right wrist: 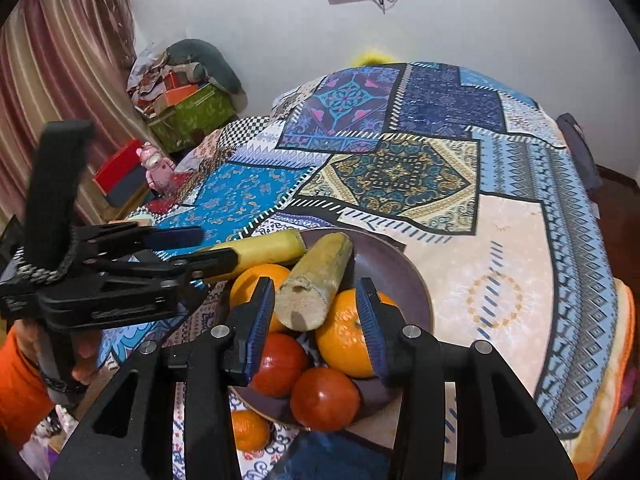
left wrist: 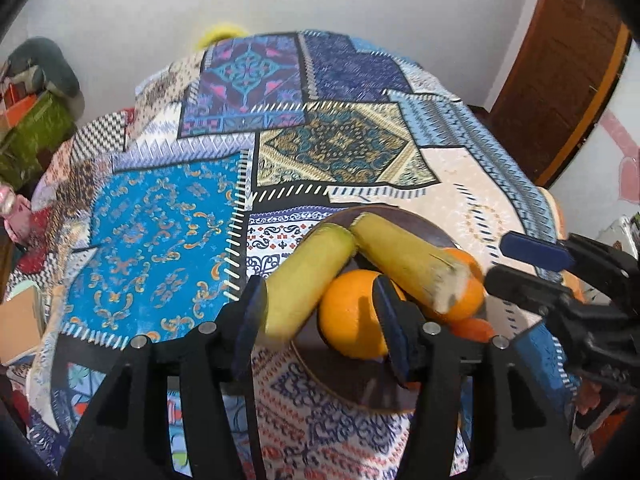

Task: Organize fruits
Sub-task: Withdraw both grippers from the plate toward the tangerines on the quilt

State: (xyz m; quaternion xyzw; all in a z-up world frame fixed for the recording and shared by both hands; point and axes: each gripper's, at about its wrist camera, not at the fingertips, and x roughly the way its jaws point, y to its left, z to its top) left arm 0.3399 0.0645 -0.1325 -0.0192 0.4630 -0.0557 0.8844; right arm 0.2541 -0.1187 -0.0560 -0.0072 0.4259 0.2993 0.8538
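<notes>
**Fruit Piled on the Plate, One Left Outside**

Nearest in the right wrist view, a small orange (right wrist: 250, 430) lies on the cloth (right wrist: 516, 248), just outside the plate (right wrist: 404, 276). It looks like the last fruit to go in.

On the plate sit two tomatoes (right wrist: 324, 398), two big oranges (right wrist: 346, 334) and two yellow-green sticks (right wrist: 318, 284) that lean across the top. So the job seems almost done.

The right gripper (right wrist: 316, 326) hangs over the pile and points down. Its jaws are partly apart, with nothing held between them.

The left gripper (left wrist: 320, 316) also tilts down over the plate's left side. Its jaws are spread, one on each side of a stick's near end, and do not squeeze it.

A hand (right wrist: 82, 356) in an orange sleeve holds the left gripper.
</notes>
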